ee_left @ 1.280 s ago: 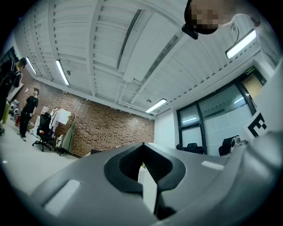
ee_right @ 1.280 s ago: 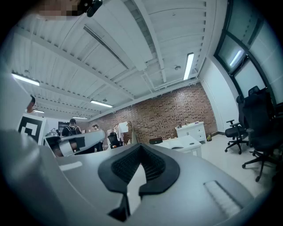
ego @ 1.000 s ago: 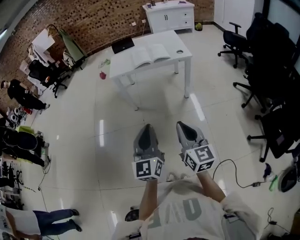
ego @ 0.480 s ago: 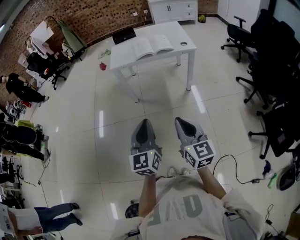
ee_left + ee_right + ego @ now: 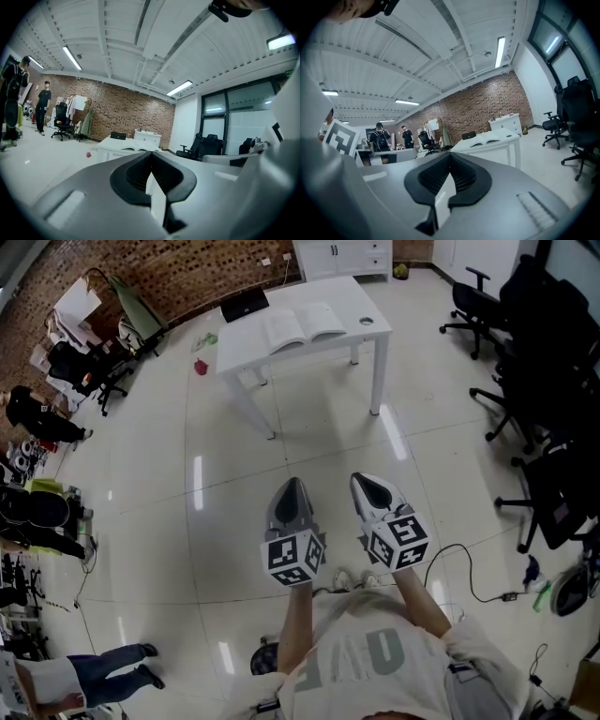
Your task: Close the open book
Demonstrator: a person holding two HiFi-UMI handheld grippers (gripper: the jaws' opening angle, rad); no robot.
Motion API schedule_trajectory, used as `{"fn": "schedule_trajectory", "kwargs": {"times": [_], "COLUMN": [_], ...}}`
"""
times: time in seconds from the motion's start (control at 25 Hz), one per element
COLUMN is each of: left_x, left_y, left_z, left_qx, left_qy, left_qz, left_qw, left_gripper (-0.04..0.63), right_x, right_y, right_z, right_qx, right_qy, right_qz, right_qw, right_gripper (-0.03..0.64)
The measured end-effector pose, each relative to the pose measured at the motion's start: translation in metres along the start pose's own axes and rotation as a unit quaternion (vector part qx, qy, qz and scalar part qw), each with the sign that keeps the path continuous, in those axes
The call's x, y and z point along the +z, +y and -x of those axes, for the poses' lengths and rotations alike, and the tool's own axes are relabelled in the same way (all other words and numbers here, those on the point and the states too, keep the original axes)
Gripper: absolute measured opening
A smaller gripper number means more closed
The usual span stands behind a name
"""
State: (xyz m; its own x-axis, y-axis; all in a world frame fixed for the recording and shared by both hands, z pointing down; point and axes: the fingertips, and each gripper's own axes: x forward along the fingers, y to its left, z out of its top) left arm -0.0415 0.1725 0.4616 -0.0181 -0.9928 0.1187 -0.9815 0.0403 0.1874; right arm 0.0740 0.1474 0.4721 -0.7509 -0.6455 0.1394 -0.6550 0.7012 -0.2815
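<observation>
Room: I look down on a glossy pale floor (image 5: pixel 234 484), with a brick wall (image 5: pixel 187 273) along the top of the frame and a white cabinet (image 5: pixel 342 254) against it.
Counter: a white counter (image 5: pixel 352 298) stands in the upper middle of the head view, well apart from both tools.
Book: the book (image 5: pixel 300 327) lies open and flat at the middle of the counter, pages up. A dark laptop (image 5: pixel 245 304) sits at the counter's upper left corner and a small ring-shaped thing (image 5: pixel 366 322) near its right edge; what that is I cannot tell.
Left tool (image 5: pixel 292 486): just below frame centre, pointing up the frame toward the counter. In its own view I see the jaws closed tip to tip with nothing between them.
Right tool (image 5: pixel 367 482): just beside the left one, on its right and pointing the same way. Its view shows the tips meeting and nothing held, with the book small in the distance above them.
Around: black chairs (image 5: pixel 534 352) crowd the right edge. A cable (image 5: pixel 469 582) trails over the floor at lower right, and a small red thing (image 5: pixel 201 367) lies left of the counter. One person (image 5: pixel 37 418) stands at the left edge, and another's legs (image 5: pixel 103 681) show at lower left.
</observation>
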Motion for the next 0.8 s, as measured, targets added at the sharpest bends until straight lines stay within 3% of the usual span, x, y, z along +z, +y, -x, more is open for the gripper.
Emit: {"fn": "schedule_trajectory", "kwargs": {"times": [0.2, 0.44, 0.6, 0.64, 0.72, 0.8], "left_x": [-0.002, -0.012, -0.02, -0.022, -0.022, -0.02], "left_y": [0.013, 0.045, 0.058, 0.059, 0.064, 0.072], "left_z": [-0.005, -0.026, -0.054, -0.062, -0.08, -0.106], "left_qx": [-0.003, -0.009, -0.029, -0.03, -0.026, -0.02], "left_qy": [0.0, 0.035, 0.041, 0.039, 0.024, 0.007], "left_qz": [0.002, 0.002, 0.021, 0.025, 0.03, 0.031], "left_qw": [1.0, 0.9994, 0.9985, 0.9985, 0.9989, 0.9993], "left_gripper": [0.011, 0.011, 0.083, 0.082, 0.012, 0.012], "right_x": [0.0, 0.0, -0.007, -0.009, -0.012, -0.011], "right_y": [0.0, -0.002, -0.013, -0.018, -0.029, -0.042], "right_z": [-0.015, -0.047, -0.071, -0.077, -0.093, -0.116], "right_qx": [0.003, -0.007, -0.02, -0.021, -0.02, -0.016], "right_qy": [-0.003, -0.008, 0.006, 0.01, 0.012, 0.009], "right_qz": [0.0, -0.009, 0.002, 0.0, -0.004, -0.004], "right_qw": [1.0, 1.0, 1.0, 1.0, 1.0, 1.0], "right_gripper": [-0.003, -0.003, -0.003, -0.003, -0.003, -0.003]}}
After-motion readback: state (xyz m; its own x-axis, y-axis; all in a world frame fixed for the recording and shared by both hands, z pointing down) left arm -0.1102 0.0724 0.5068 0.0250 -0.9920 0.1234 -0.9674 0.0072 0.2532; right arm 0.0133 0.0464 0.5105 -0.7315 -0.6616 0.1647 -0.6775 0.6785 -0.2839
